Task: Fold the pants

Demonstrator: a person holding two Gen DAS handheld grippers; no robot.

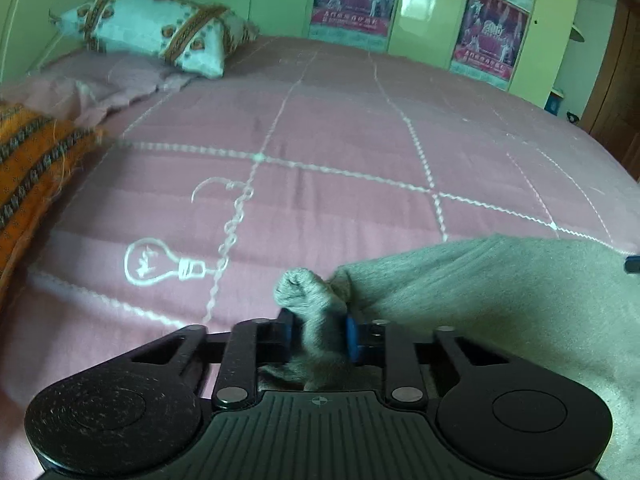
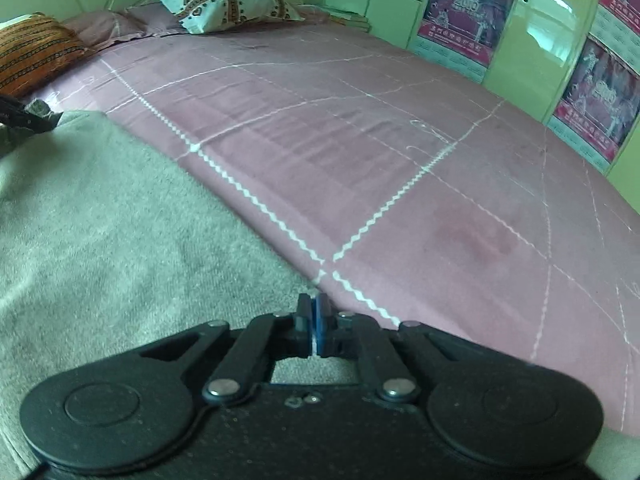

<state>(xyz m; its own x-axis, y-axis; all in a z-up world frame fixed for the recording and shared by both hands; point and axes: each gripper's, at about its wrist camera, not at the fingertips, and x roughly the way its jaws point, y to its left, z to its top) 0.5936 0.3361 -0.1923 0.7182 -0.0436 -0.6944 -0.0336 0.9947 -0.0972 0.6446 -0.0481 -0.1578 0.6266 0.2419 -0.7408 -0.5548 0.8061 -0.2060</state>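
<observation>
The bed (image 1: 360,128) fills both frames. Your pants (image 2: 100,232), grey, lie across the lower left of the right view. Your left hand-held gripper (image 1: 319,334) pinches a bunched fold of them; your right hand-held gripper (image 2: 313,320) sits closed at their edge, pads together.

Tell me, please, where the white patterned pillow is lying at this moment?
The white patterned pillow lies at the far left head of the bed in both wrist views, beside the orange striped cushion.
</observation>
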